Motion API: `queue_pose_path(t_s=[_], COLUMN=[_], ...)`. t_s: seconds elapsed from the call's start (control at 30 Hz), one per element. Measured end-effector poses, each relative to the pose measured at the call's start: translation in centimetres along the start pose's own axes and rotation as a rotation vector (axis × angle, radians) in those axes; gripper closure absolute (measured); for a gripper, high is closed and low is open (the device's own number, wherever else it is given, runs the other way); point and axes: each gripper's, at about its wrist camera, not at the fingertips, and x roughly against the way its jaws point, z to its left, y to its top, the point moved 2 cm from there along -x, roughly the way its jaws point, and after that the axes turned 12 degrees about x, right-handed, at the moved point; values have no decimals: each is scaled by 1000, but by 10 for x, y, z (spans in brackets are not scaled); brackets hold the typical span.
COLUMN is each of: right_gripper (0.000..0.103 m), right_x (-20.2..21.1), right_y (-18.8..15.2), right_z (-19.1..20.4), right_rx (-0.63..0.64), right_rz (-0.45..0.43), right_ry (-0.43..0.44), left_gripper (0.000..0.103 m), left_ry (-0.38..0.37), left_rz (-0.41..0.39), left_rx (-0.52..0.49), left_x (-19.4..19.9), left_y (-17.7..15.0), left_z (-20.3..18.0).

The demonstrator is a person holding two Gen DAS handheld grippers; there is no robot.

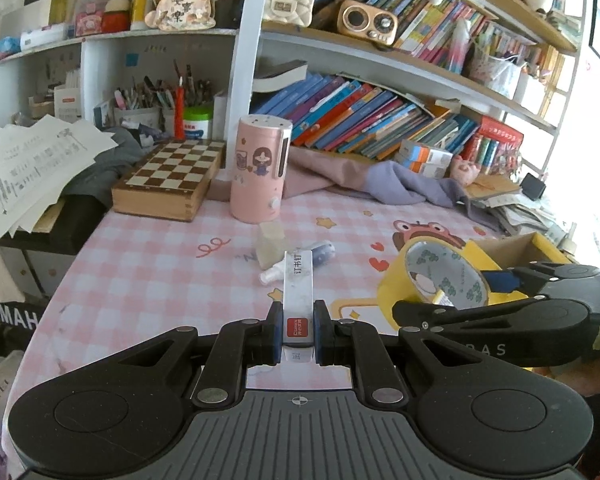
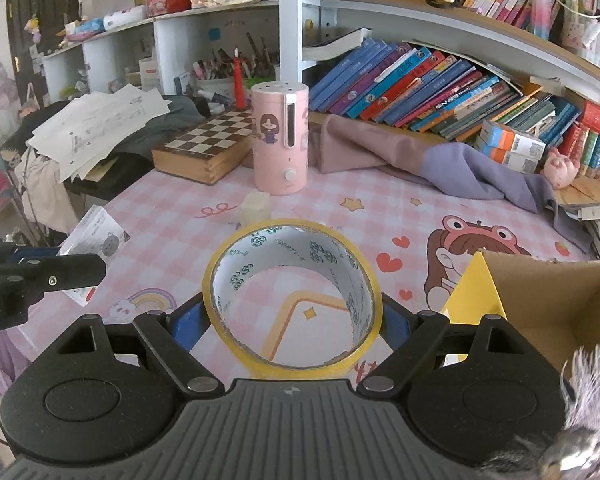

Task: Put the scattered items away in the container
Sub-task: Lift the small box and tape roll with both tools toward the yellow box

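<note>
My left gripper [image 1: 298, 332] is shut on a narrow white staples box [image 1: 299, 292], held above the pink checked table mat [image 1: 148, 272]. My right gripper [image 2: 292, 318] is shut on a yellow tape roll [image 2: 332, 258], with a blue pad pressed against each side. In the left wrist view that tape roll [image 1: 444, 276] hangs to the right. An open cardboard box with yellow sides [image 2: 540, 292] stands at the right, close to the tape. A clear cube bottle [image 1: 272, 240], a small white spray bottle [image 1: 274, 275] and a dark tube [image 1: 323, 250] lie on the mat ahead.
A tall pink humidifier [image 1: 260, 168] and a wooden chess box [image 1: 168, 178] stand at the back. Purple cloth [image 1: 412, 188] lies under the bookshelf. Loose papers [image 1: 32, 168] are piled at the left. The table's left edge [image 1: 72, 264] drops off.
</note>
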Motion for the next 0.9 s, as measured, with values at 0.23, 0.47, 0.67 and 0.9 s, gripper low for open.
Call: queue_pose_path(t_s=[0.23,0.47,0.67,0.9], right_gripper=[18,18,18,18], right_x=[25,54,81,104], right_y=[-15,-34,-54,-79], right_z=[14,30,45,61], right_rx=[-3,-17,-19,-13], right_rz=[-7,-14,-16,7], right_ry=[-16,-33,-42,-44], left_gripper=[90,90,90,90], left_ry=[-26,-37,-35,-55], left_rz=[7,3,-3,16], left_rx=[-4,-9,-16,-19], left_x=[21,50,77,94], left_y=[-17,-37,-55,-76], left_z=[-2,-2,-2,-7])
